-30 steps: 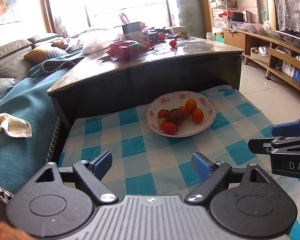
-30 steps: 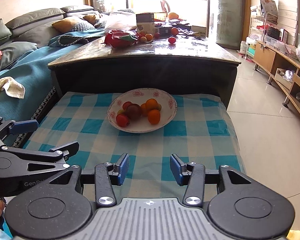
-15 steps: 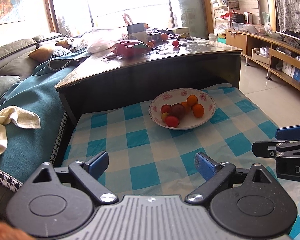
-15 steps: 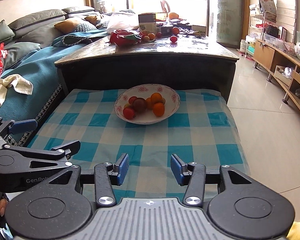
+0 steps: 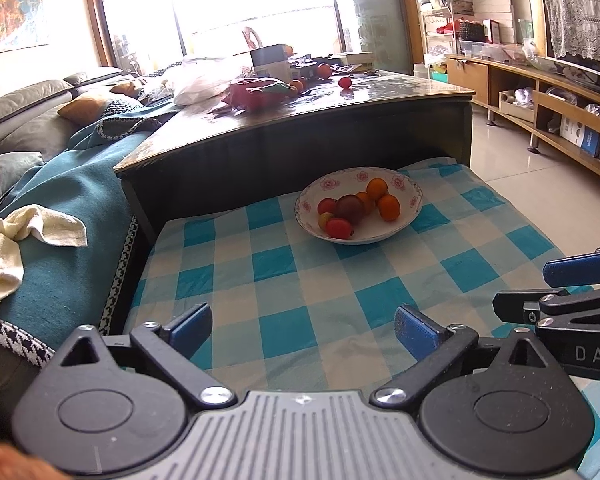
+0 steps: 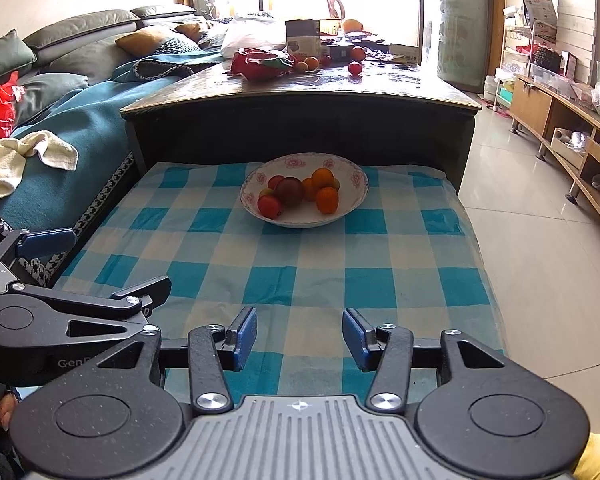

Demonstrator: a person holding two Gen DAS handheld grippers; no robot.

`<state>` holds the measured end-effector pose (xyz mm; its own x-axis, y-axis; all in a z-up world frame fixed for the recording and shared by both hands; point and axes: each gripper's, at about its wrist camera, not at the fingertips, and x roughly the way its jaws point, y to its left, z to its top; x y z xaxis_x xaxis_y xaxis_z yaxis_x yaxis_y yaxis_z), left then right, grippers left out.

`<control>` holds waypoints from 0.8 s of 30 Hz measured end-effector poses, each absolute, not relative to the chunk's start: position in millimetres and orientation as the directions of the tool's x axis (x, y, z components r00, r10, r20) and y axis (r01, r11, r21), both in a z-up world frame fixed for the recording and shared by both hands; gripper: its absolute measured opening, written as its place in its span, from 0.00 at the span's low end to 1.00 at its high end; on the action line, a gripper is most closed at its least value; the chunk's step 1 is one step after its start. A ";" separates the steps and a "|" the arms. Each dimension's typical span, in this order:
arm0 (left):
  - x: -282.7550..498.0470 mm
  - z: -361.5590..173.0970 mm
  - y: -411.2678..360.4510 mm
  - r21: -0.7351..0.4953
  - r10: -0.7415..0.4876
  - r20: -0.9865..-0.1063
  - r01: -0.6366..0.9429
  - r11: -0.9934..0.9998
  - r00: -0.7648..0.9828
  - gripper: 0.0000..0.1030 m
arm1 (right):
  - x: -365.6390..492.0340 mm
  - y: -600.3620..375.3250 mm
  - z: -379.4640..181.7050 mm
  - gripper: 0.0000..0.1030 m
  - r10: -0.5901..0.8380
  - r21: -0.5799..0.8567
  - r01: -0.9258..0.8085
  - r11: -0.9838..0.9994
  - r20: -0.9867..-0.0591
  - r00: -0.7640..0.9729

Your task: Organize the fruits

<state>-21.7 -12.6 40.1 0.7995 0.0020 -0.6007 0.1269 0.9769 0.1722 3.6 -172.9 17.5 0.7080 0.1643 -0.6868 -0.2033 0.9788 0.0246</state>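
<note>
A white floral bowl (image 5: 410, 208) (image 6: 356, 196) sits on the blue checked cloth (image 5: 300, 292) (image 6: 300, 264), holding several fruits: oranges (image 5: 389, 207) (image 6: 326, 200), red ones (image 5: 338, 228) (image 6: 269, 206) and a dark plum (image 5: 349, 208) (image 6: 289, 191). My left gripper (image 5: 303, 328) is open and empty, low over the near end of the cloth, well short of the bowl. My right gripper (image 6: 299, 338) is also open and empty, beside it on the right. Each gripper shows from the side in the other's view, the left gripper (image 6: 100, 258) and the right gripper (image 5: 548, 284).
Behind the bowl stands a dark coffee table (image 5: 300, 120) (image 6: 300, 96) carrying a red bag (image 6: 260, 65), a white plastic bag, boxes and loose fruits (image 6: 355, 68). A teal-covered sofa (image 5: 60, 200) with a cream towel (image 6: 16, 160) lies left. Tiled floor (image 6: 540, 240) and wooden shelving (image 5: 540, 100) lie right.
Both grippers have drawn back from the bowl, which now looks smaller and farther. More of the checked cloth shows in front. Both stay open.
</note>
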 end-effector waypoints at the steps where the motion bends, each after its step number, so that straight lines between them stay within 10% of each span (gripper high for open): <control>1: -22.9 40.4 -12.5 0.172 0.002 -0.600 0.126 0.977 0.800 1.00 | 2.1 -173.2 17.5 0.41 0.165 0.026 -0.202 0.979 -0.686 0.708; 24: -37.7 37.6 -16.0 0.200 0.014 -0.597 0.132 0.971 0.802 1.00 | -11.9 -175.0 15.5 0.42 0.157 0.027 -0.192 0.981 -0.691 0.705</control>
